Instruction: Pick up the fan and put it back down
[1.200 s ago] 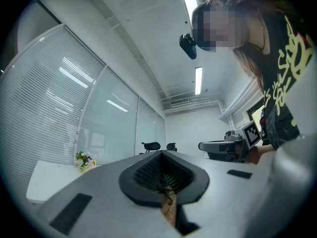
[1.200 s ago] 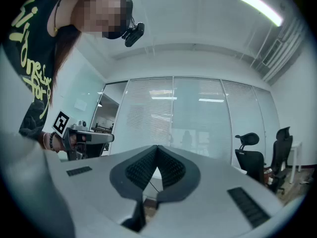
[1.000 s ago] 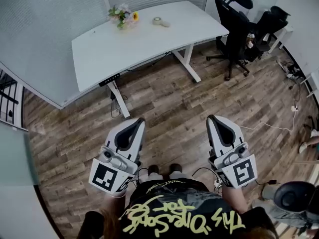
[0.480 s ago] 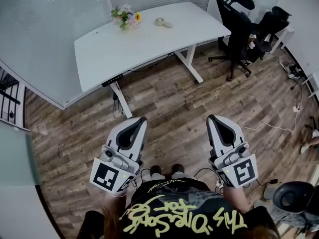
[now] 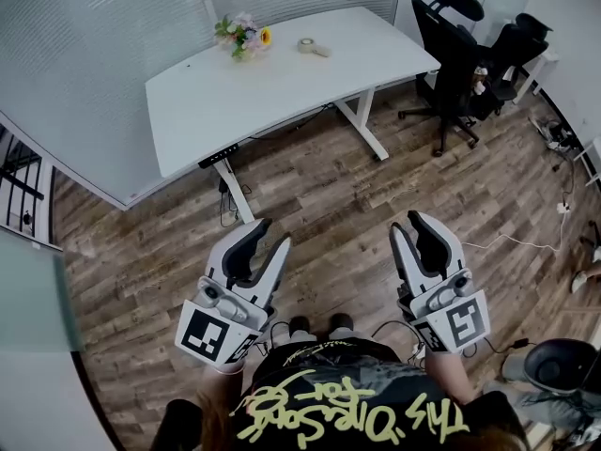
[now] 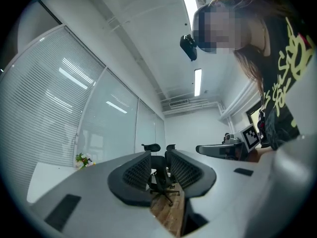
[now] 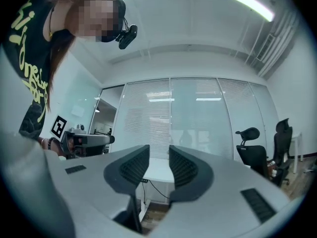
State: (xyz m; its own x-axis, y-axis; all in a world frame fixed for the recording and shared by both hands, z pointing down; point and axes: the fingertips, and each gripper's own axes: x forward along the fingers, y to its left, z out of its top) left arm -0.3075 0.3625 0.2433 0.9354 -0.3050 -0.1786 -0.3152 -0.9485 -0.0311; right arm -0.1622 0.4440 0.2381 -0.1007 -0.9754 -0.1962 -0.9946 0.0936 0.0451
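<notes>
Head view: left claw (image 5: pixel 272 235), right claw (image 5: pixel 411 224) just opening, empty, above floor (image 5: pixel 329 191).

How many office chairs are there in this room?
2. Both black, side by side on the wood floor, right of the white desk: the nearer chair by the desk's end, the farther chair beyond it. More may be out of view.

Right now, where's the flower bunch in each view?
Head view: flower bunch at top, on the far edge of the white desk.
Left gripper view: flower bunch low at left.
Right gripper view: not in it.
Shared landmark: the white desk, low left in the left gripper view, low centre in the right gripper view.
</notes>
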